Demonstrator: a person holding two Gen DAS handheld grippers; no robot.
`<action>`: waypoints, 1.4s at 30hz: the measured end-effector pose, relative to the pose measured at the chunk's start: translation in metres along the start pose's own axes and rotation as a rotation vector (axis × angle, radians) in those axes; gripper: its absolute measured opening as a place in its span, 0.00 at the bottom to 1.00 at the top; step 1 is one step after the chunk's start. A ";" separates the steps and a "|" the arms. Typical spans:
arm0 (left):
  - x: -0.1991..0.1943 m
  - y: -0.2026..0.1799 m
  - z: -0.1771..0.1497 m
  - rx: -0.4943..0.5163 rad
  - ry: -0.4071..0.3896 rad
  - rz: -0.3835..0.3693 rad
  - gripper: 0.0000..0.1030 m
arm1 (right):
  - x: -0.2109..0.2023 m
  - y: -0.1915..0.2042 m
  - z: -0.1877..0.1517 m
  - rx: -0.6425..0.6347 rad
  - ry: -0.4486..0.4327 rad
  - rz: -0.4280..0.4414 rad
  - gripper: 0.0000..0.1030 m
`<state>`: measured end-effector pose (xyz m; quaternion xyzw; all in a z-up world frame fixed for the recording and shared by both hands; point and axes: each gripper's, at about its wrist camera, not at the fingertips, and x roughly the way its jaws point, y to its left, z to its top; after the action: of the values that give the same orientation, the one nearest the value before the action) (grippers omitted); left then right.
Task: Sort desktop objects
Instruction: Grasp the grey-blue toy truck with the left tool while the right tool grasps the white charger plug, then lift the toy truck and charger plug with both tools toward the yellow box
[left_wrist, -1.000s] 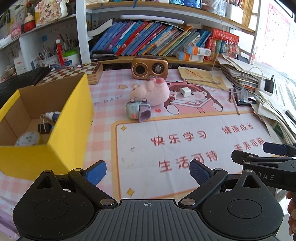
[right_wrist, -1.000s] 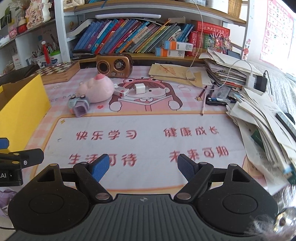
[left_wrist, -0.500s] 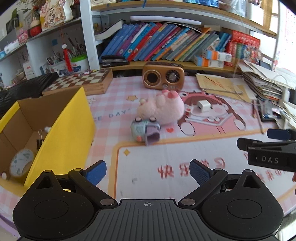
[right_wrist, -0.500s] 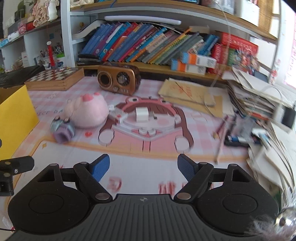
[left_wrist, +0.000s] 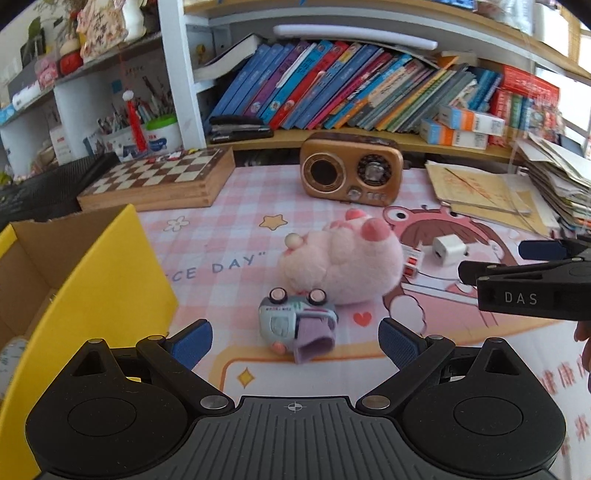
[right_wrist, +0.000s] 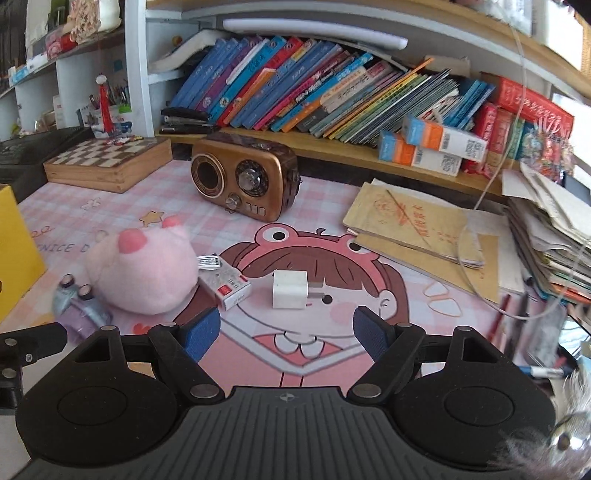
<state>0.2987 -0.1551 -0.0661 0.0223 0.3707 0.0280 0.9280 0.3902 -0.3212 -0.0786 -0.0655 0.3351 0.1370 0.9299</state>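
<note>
Blue pads tip both grippers, and both sets of jaws stand spread with nothing between them. The left gripper (left_wrist: 293, 338) tilts down toward the desk mat (left_wrist: 207, 236), its fingers framing a small toy car (left_wrist: 295, 325) that lies tipped on its side just ahead of them, wheels up, not touched by either pad. The right gripper (right_wrist: 286, 332) also slants downward, released; ahead of its gap sits a white charger plug (right_wrist: 290, 290) on the mat, apart from the pads. In the left wrist view the right gripper reaches in from the right edge, black, level with the plug, with part of a hand (left_wrist: 583, 332) showing below it.

Beside the left gripper, on its left, stands a yellow cardboard box (left_wrist: 110, 288), open at the top. Just beyond the toy car lies a pink plush pig (left_wrist: 343, 262), touching the car or very nearly. A small red-and-white box (right_wrist: 225, 286) lies between the pig and the plug, close against the pig.

Farther back stand a brown retro radio (left_wrist: 351, 173), upright, and a wooden chessboard (left_wrist: 159, 181) to its left. A tan notebook (right_wrist: 413, 225) lies to the radio's right, next to a stack of papers (right_wrist: 546, 229). Behind all runs a shelf of leaning books (left_wrist: 332, 96).
</note>
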 end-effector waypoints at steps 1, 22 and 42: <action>0.005 0.001 0.001 -0.007 0.002 0.004 0.95 | 0.007 -0.002 0.002 0.002 0.007 0.002 0.76; 0.056 -0.005 0.006 -0.028 0.091 -0.003 0.86 | 0.076 -0.019 0.013 0.026 0.098 0.032 0.58; 0.042 0.007 0.007 -0.054 0.065 0.005 0.61 | 0.063 -0.024 0.018 0.059 0.062 0.051 0.39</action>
<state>0.3342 -0.1459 -0.0892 -0.0024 0.3997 0.0411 0.9157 0.4549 -0.3265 -0.1045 -0.0338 0.3691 0.1484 0.9168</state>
